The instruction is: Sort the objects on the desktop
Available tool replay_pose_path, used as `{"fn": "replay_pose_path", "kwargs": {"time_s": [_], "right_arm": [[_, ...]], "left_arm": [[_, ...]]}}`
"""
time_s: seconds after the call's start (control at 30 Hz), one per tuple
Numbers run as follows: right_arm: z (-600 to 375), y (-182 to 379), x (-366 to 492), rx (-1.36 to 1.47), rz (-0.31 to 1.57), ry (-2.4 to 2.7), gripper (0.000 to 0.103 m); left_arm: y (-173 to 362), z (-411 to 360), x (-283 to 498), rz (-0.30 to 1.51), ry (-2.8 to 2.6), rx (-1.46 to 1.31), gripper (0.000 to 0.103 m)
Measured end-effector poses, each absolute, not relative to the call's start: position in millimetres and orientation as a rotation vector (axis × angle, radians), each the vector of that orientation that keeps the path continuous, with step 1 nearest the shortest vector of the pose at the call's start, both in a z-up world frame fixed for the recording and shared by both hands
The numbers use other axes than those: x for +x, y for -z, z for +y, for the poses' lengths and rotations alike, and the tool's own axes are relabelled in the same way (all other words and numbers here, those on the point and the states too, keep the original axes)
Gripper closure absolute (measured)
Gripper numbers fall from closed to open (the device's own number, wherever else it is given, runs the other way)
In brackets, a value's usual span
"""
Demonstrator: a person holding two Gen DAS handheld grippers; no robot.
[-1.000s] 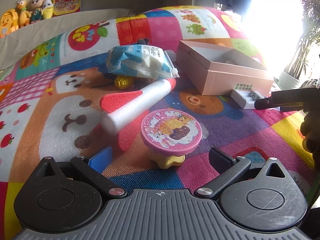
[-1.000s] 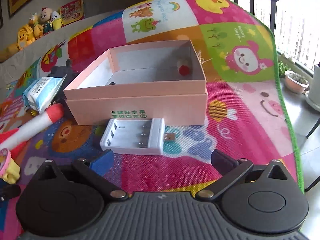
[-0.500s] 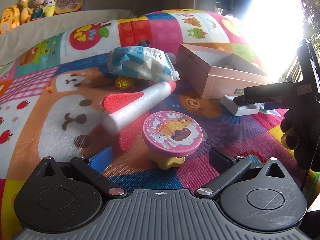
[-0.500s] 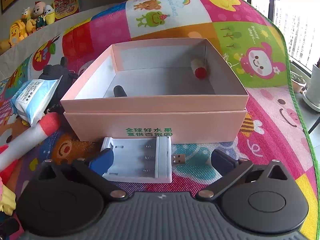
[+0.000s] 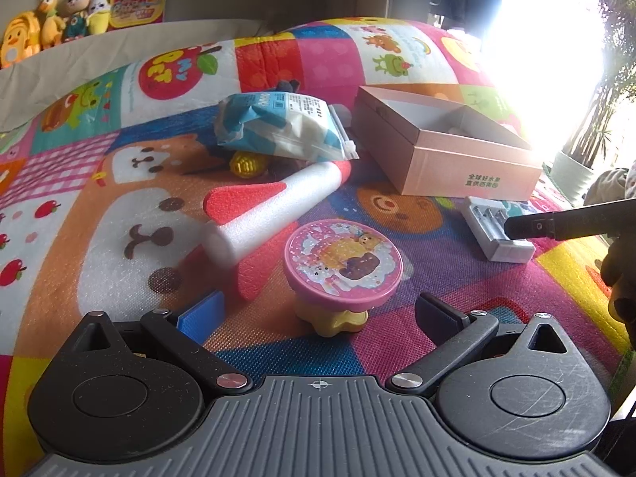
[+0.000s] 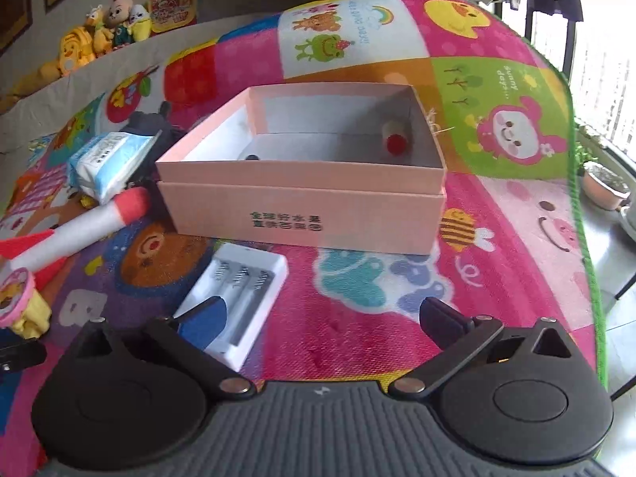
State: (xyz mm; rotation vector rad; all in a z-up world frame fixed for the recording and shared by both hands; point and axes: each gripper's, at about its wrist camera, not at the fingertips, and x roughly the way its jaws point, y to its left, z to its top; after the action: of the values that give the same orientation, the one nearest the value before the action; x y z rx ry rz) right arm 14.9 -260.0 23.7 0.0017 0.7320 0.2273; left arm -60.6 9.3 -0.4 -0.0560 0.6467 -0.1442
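1. Pink cardboard makes the open box [image 6: 306,214], which sits on the bright patchwork play mat [image 6: 497,238]. Green writing is printed on its front wall.
2. Inside the box, by the far right corner, lies a small pale roll with a red end [image 6: 395,141]. A small dark thing [image 6: 251,158] peeks up behind the front wall, too hidden to name.
3. The white plastic battery charger [image 6: 238,298] lies flat on the mat, just in front of the box and a bit to the left, not touching it.
4. The right gripper [image 6: 322,314] is wide open and holds nothing. Its blue finger pad [image 6: 206,314] is over the near end of the charger. I cannot tell if they touch. Its black finger is over bare mat.
5. The left gripper [image 5: 322,310] is wide open too and holds nothing. The round pink toy with a yellow base [image 5: 344,266] stands on the mat between its two fingers, and neither finger touches it.
6. Just behind that toy lies a white foam rocket with red fins and a red tip [image 5: 274,206].
7. Further back a blue and white soft packet [image 5: 278,127] rests on a small yellow bumpy ball [image 5: 244,163].
8. Yellow stuffed toys [image 5: 51,20] sit in a row on a ledge far behind.
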Motion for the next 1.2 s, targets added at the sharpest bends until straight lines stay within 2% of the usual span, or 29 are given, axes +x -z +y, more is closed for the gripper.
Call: {"fn": "replay_pose_path", "kwargs": {"time_s": [0.13, 0.23, 0.4, 0.57, 0.73, 0.93, 1.07, 1.13, 1.2], "right_arm": [[-240.3, -26.4, 9.2, -0.037, 0.739, -0.313, 0.000], [-228.4, -23.4, 11.3, 0.075, 0.796, -0.442, 0.000], [-205.1, -28.4, 3.8, 0.158, 0.768, -0.562, 0.000], [-186.8, -33.7, -16.3, -0.164, 0.610, -0.434, 0.000], [-184.2, -28.2, -15.0, -0.337, 0.668, -0.471, 0.000], [-210.4, -26.7, 9.9, 0.175, 0.874, -0.626, 0.000], [-206.8, -28.9, 24.3, 0.476, 0.914, -0.814, 0.000], [-202.0, -39.2, 23.0, 0.472, 0.872, -0.840, 0.000], [-191.8, -51.5, 15.0, 0.267, 0.781, -0.671, 0.000]], "left_arm": [[0.3, 9.3, -60.7, 0.646, 0.145, -0.059, 0.000], [0.3, 9.4, -60.9, 0.646, 0.145, -0.058, 0.000], [0.3, 9.5, -61.0, 0.645, 0.145, -0.060, 0.000], [-0.1, 10.5, -61.3, 0.643, 0.148, -0.067, 0.000], [0.0, 11.1, -61.3, 0.641, 0.150, -0.073, 0.000], [0.1, 9.4, -61.0, 0.645, 0.146, -0.052, 0.000], [0.4, 9.1, -62.3, 0.643, 0.147, -0.052, 0.000], [0.3, 9.4, -62.3, 0.642, 0.148, -0.055, 0.000], [0.3, 10.1, -62.8, 0.640, 0.149, -0.060, 0.000]]}}
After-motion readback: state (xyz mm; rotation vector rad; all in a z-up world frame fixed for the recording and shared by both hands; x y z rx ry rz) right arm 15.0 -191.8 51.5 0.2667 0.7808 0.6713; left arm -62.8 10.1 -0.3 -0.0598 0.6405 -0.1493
